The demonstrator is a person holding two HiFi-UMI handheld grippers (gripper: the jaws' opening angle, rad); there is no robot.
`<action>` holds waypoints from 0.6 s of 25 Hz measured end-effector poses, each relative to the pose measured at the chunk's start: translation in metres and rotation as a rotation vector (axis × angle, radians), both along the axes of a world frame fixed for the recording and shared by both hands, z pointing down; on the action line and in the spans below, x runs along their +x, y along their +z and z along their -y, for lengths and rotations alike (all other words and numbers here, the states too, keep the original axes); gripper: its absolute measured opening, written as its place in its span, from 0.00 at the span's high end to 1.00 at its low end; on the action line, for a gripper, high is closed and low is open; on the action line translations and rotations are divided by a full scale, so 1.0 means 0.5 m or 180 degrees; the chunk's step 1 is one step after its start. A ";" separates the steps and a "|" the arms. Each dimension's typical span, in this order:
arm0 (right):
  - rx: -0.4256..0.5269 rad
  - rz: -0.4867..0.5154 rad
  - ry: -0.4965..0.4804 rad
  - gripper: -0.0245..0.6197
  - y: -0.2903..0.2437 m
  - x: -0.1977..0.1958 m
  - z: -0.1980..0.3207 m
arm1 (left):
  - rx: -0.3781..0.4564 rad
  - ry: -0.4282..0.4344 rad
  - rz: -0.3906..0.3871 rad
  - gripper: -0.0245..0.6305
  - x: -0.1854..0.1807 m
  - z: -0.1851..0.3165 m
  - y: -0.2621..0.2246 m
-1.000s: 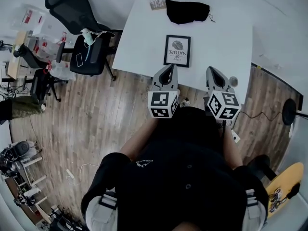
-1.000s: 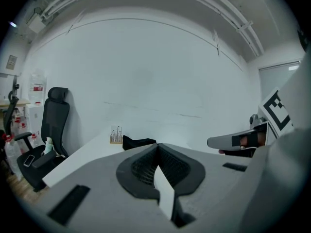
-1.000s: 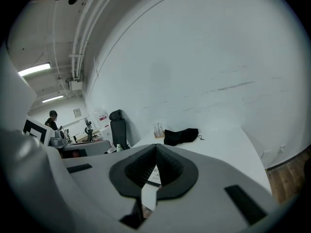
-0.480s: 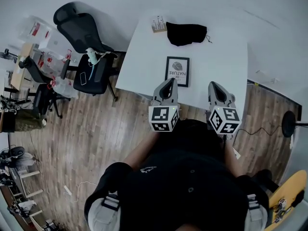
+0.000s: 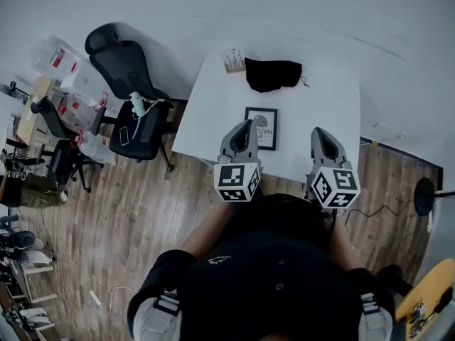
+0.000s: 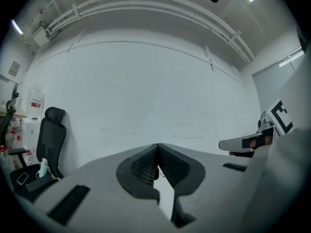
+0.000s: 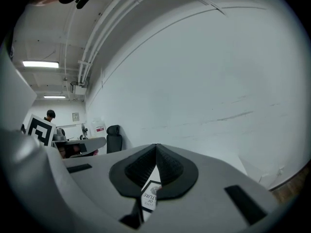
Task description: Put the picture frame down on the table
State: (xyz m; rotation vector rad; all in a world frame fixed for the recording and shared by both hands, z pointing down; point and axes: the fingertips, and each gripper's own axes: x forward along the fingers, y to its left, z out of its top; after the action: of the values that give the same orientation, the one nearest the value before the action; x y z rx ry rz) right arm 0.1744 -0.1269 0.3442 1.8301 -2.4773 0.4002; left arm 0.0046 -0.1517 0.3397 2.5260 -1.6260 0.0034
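the nearest thing to a container on the white table is a black pouch, slumped at the far end; you cannot tell whether anything is in it. beside it, at the far left corner, sits a small box with print on it, its contents too small to make out. left of the table, clear plastic bins with red labels stand by the wall, and what they hold is unclear. the black office chair next to the table carries a phone and a pale green object on its seat.

the picture frame lies flat on the table, near the edge closest to you, print facing up. in the head view your left gripper hangs just beside the frame's left edge, with no hold on it. its fingers are pressed together at the tips with nothing between them, and only a sliver of white table shows through the slit beneath. your right gripper is off to the frame's right, apart from it, so the frame sits between the two grippers, nearer the left one. the right fingers are likewise closed tip to tip and hold nothing. through the gap below them you see the frame lying on the table underneath, clear of the pads. both grippers point across the table toward the wall.
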 end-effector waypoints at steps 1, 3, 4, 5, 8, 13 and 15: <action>0.0041 -0.0004 -0.0007 0.96 -0.010 0.000 0.004 | 0.0047 0.0027 0.0009 0.95 0.001 0.005 -0.011; 0.0121 -0.0014 -0.0023 0.96 -0.030 0.001 0.013 | 0.0169 0.0083 0.0063 0.95 0.005 0.013 -0.035; 0.0160 -0.0021 -0.0030 0.96 -0.040 0.002 0.016 | 0.0227 0.0113 0.0087 0.95 0.009 0.016 -0.046; 0.0200 -0.0027 -0.0034 0.96 -0.050 0.005 0.019 | 0.0276 0.0143 0.0094 0.95 0.013 0.017 -0.058; 0.0328 -0.0031 -0.0036 0.96 -0.089 0.007 0.025 | 0.0416 0.0187 0.0060 0.95 0.015 0.019 -0.098; 0.0525 -0.0027 -0.0070 0.96 -0.153 0.001 0.029 | 0.0611 0.0092 0.0031 0.95 -0.001 0.020 -0.161; 0.0596 -0.0035 -0.0087 0.96 -0.169 -0.002 0.029 | 0.0629 0.0086 -0.0035 0.95 -0.005 0.018 -0.177</action>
State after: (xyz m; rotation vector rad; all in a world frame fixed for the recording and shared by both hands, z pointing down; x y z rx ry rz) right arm 0.1733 -0.1412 0.2595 1.8527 -2.6090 0.1613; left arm 0.0019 -0.1606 0.2511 2.6858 -1.6639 -0.1766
